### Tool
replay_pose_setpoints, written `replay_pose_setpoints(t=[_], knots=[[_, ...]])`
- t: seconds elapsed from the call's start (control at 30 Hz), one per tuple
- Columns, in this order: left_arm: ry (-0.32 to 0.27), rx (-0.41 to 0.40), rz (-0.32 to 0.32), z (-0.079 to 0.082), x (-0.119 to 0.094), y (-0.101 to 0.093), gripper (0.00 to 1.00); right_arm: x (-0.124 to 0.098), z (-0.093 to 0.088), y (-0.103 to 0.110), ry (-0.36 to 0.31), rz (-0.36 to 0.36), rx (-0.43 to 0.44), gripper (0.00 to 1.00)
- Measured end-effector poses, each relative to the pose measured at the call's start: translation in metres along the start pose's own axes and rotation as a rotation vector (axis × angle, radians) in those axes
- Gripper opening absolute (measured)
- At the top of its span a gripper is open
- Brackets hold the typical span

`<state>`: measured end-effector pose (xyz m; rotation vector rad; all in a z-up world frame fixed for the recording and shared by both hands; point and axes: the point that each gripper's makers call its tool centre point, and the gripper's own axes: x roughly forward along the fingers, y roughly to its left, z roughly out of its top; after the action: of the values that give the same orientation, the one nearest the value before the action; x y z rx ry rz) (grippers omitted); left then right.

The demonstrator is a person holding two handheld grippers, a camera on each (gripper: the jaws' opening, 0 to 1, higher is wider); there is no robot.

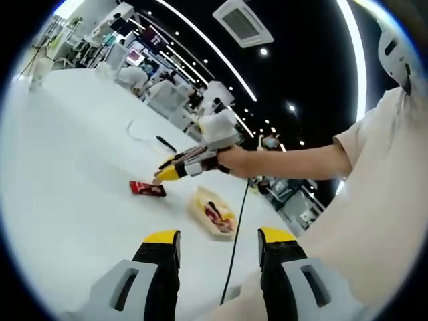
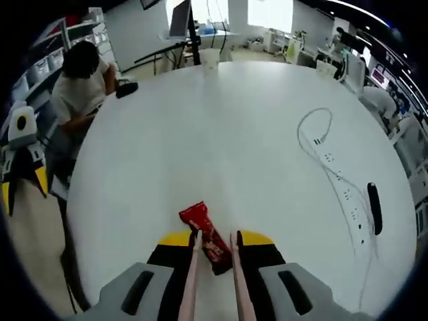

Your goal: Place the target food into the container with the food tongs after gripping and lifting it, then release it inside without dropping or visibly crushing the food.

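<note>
Approach-to-grip step: right claw (image 2: 214, 235), holding pink food tongs (image 2: 235, 281) whose tips straddle red snack packet (image 2: 208, 239) on white bench (image 2: 221, 127); left claw (image 1: 219, 235) open, idle; next: gentle squeeze, lift toward container (image 1: 212, 212).

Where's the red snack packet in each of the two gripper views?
Left gripper view: the red snack packet lies left of centre on the white table, under the right gripper's tips.
Right gripper view: bottom centre, between the tongs.
Shared landmark: the black bar beside the white cable.
</note>
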<state>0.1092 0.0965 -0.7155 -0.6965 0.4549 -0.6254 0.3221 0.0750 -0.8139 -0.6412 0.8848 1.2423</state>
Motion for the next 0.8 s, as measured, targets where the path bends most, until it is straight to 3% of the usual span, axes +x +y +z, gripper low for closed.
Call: replay_pose_setpoints(t=[0.13,0.8], knots=[[-0.011,0.008,0.003,0.003,-0.003,-0.001,0.46,-0.007,0.005,0.005,-0.032,0.006,0.050,0.24],[-0.013,0.056,-0.004,-0.003,-0.007,-0.025,0.45,-0.047,0.007,0.015,-0.112,-0.010,0.109,0.24]])
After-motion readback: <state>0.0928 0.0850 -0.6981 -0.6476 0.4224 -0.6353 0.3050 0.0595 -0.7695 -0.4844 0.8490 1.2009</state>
